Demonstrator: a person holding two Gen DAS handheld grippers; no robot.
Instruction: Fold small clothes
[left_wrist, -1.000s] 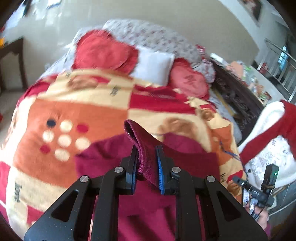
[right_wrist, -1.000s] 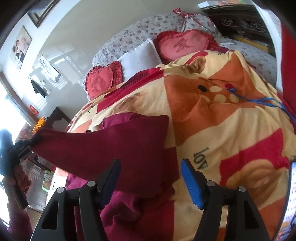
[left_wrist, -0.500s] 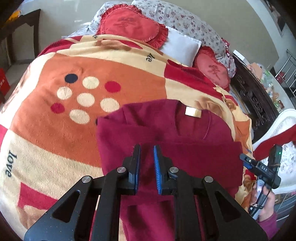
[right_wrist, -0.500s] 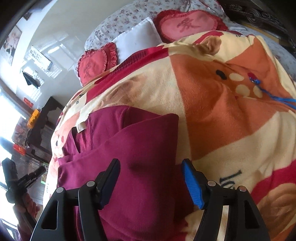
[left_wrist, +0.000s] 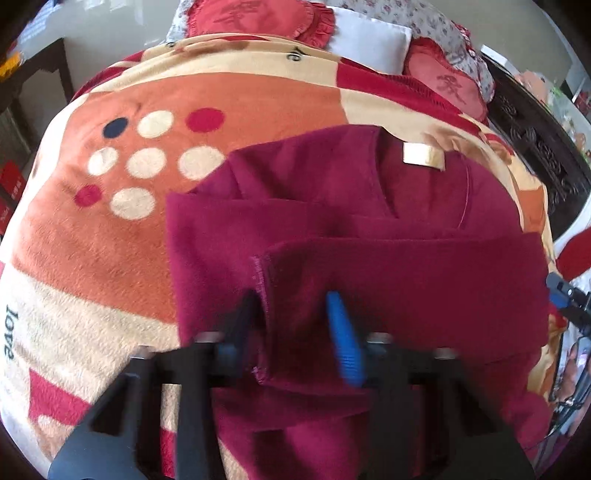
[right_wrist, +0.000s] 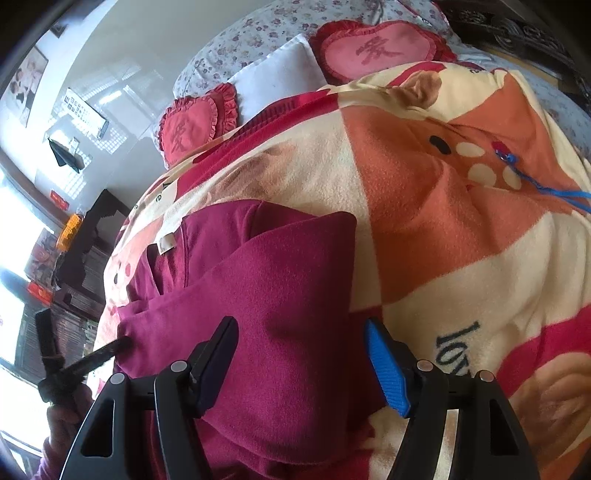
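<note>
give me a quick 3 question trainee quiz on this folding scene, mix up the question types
1. True or false: the left hand-held gripper is open over the maroon top.
2. What colour is the neck label? A) cream B) green C) black
3. Fill in: the top lies on a patterned ____.

Key: 1 true. 2 A. 3 blanket; the right hand-held gripper is open too.
</note>
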